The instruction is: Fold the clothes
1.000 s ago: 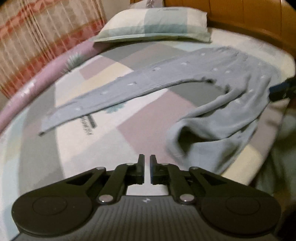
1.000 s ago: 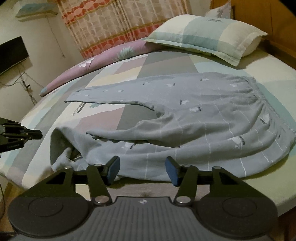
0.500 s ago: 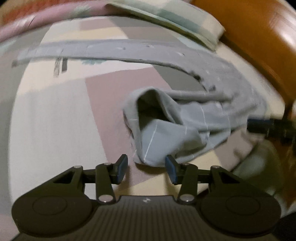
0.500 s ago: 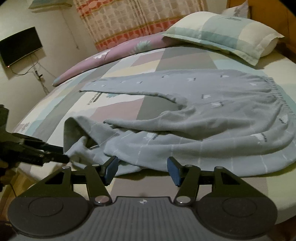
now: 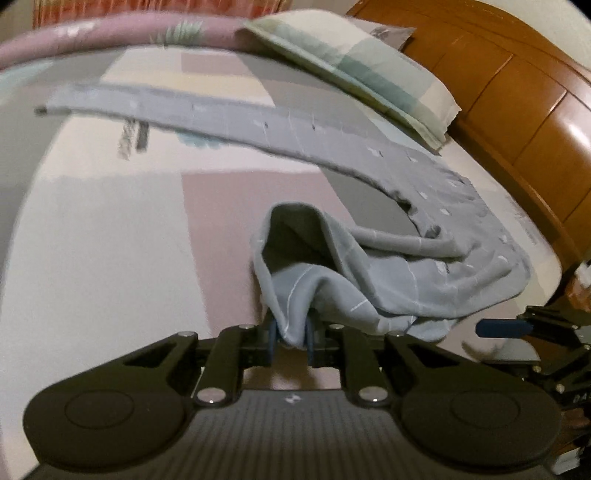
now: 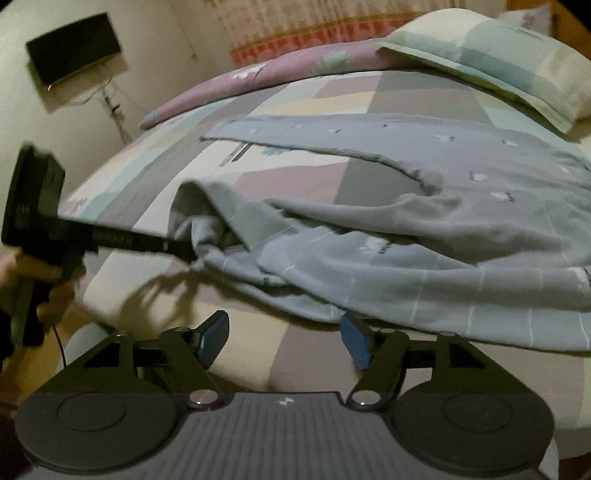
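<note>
At lower centre, left gripper [image 5: 290, 339] pinches the crumpled leg's cuff of unfolded grey trousers [image 5: 424, 266], while right gripper [image 6: 284, 341] gapes, holding nothing.

Dim room. Bed [image 6: 303, 92] with patchwork sheet, pillow [image 6: 491, 55] at 1 o'clock, wooden headboard [image 5: 509, 103] behind. Patterned curtain [image 6: 295, 26] at 12. Wall-mounted TV [image 6: 74, 48] at 10.

My left gripper [image 5: 291, 339] is matte black, with blue pads on its fingers [image 5: 272, 336], silver screws at the linkage pivots, two round discs flanking a ribbed grey housing and a small white logo. My right gripper [image 6: 283, 338] matches it. A thin cable trails below my hand [image 6: 44, 284].
</note>
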`<state>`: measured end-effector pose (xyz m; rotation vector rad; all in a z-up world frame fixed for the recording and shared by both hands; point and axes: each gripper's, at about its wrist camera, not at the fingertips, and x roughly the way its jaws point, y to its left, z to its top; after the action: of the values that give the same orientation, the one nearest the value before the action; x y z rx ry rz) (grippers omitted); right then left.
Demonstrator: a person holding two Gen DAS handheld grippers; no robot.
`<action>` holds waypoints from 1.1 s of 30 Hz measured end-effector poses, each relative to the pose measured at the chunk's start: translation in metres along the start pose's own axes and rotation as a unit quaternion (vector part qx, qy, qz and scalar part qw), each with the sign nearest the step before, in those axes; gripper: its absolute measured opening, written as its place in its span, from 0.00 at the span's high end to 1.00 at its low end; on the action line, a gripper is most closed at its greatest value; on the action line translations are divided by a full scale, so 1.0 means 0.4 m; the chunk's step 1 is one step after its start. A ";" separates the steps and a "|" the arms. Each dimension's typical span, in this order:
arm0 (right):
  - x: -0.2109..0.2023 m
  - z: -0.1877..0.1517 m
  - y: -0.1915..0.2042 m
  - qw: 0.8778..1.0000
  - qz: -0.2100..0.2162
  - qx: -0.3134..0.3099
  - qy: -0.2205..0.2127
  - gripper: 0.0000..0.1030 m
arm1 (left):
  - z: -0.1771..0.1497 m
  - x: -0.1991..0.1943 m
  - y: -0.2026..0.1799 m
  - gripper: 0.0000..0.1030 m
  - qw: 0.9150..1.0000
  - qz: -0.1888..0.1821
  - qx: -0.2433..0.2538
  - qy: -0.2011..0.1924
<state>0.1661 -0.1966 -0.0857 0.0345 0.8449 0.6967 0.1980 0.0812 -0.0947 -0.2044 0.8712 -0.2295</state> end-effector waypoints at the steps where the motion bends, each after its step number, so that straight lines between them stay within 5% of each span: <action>1: 0.001 0.000 0.006 1.000 -0.002 -0.005 0.002 0.30 | 0.007 -0.011 0.002 0.88 1.000 0.008 0.010 -0.004; 10: -0.003 0.003 0.017 1.000 -0.013 -0.010 0.003 0.29 | 0.071 -0.085 0.036 0.88 0.992 0.088 0.082 -0.031; 19: -0.008 0.006 0.013 1.000 -0.013 -0.005 -0.002 0.28 | 0.126 -0.139 0.019 0.88 0.976 0.142 0.156 -0.057; 33: -0.039 -0.005 -0.028 1.000 -0.021 0.016 -0.015 0.28 | 0.172 -0.056 -0.326 0.88 0.959 -0.020 0.275 -0.066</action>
<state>0.1638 -0.2149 -0.0800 0.0558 0.8260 0.6424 0.2221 -0.0313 -0.0001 0.2796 0.6418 -0.4807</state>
